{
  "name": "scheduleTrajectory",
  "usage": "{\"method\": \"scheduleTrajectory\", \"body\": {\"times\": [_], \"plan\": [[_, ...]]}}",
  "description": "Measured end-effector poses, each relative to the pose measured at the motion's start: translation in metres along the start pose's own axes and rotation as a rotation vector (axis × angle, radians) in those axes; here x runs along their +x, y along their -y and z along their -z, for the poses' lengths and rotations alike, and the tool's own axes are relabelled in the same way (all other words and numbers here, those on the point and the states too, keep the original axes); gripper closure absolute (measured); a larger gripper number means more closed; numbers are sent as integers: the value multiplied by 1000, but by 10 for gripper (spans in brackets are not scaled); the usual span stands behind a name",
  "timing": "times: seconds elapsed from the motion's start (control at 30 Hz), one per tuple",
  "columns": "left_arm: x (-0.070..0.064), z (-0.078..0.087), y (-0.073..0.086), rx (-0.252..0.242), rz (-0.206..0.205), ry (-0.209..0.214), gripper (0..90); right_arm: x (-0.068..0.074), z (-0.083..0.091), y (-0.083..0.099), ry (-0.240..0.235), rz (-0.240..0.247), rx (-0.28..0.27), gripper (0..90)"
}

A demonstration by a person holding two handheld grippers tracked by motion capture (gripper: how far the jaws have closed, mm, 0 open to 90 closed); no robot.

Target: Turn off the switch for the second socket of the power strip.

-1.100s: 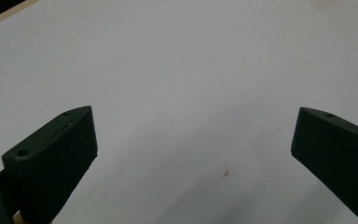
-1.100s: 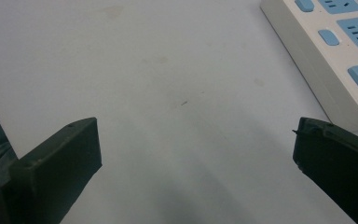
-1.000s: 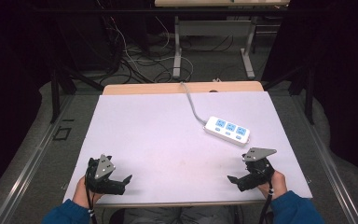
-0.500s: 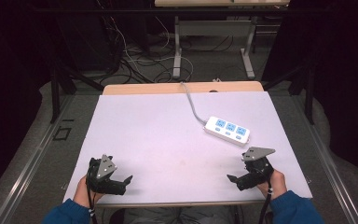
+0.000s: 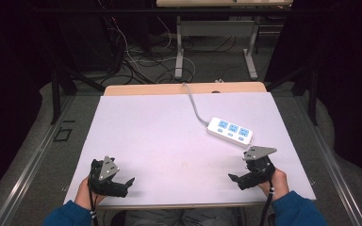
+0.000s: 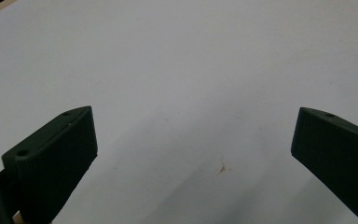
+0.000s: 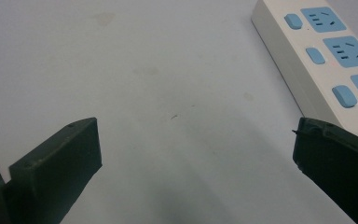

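White tabletop spans the high view, wooden strip along its far edge. The high view also takes in the floor behind with loose cables and table legs, plus both hands in blue sleeves at the near edge. Left gripper view gives bare tabletop with a small brown stain between the jaws. Right gripper view gives a close look at the strip: white body, blue sockets, blue switches.

The strip lies on the right half of the tabletop, angled, its grey cord running off the far edge. It sits just beyond the right gripper, near but not touching; in the right gripper view it is just past the right-hand jaw. It is well apart from the left gripper.

Both grippers rest low at the near edge, jaws pointing inward. Left gripper: jaws spread wide, nothing held. Right gripper: jaws spread wide, nothing held.
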State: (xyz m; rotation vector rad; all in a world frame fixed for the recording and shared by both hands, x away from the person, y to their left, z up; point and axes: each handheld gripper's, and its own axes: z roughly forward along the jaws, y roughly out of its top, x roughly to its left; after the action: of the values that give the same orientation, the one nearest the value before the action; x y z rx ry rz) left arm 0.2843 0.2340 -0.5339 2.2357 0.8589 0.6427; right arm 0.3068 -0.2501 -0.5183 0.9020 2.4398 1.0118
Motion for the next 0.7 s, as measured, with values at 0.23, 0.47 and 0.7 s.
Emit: {"method": "scheduleTrajectory", "body": {"times": [0.23,0.47,0.7], "plan": [[-2,-1,0,1,7,8,2,-2,0,-9,18,10,-27,4],[-2,-2,0,6,2,11,2,-6,-3,-14,17,10,-24,4],[-3,-2,-1,2,-7,5,2,-13,-11,-17,14,13,-13,5]]}}
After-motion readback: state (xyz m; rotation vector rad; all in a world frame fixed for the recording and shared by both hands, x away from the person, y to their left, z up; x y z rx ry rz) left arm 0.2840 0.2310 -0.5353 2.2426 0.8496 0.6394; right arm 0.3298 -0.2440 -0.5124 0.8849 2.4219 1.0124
